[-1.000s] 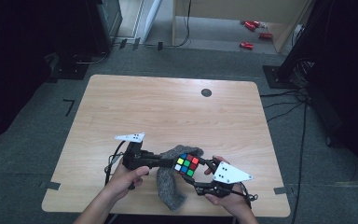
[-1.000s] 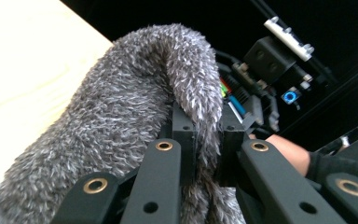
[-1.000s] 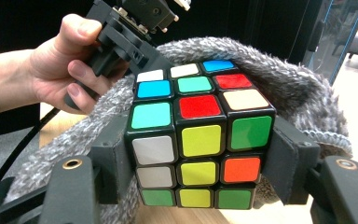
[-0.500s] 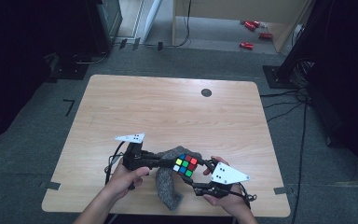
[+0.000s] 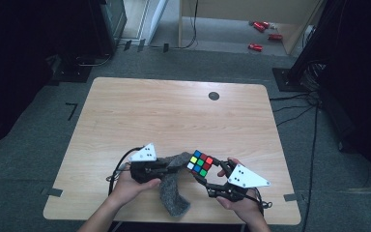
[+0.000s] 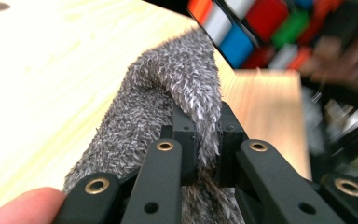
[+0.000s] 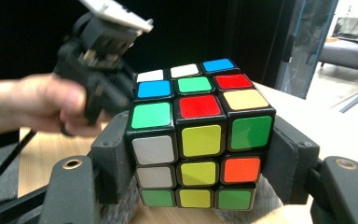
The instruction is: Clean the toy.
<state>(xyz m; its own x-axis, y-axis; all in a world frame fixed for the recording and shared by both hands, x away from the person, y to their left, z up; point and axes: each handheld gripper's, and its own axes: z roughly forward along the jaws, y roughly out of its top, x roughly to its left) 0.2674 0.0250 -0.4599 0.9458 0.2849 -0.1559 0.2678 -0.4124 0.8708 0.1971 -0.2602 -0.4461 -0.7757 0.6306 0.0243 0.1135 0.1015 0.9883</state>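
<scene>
Gripping: left tongs (image 6: 208,135) clamp one grey cloth (image 6: 168,93); right tongs (image 7: 198,154) clamp one cube (image 7: 198,135).

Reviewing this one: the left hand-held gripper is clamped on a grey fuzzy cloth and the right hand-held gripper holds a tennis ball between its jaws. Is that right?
Not quite. The left hand-held gripper is indeed clamped on the grey fuzzy cloth, but the right hand-held gripper holds a multicoloured puzzle cube between its jaws, not a tennis ball. The right gripper view shows the cube gripped on both sides.

A lab or office room is being shown: grey carpet (image 5: 38,145), dark equipment rack (image 5: 107,24) at eleven o'clock, armchair (image 7: 349,51).
</scene>
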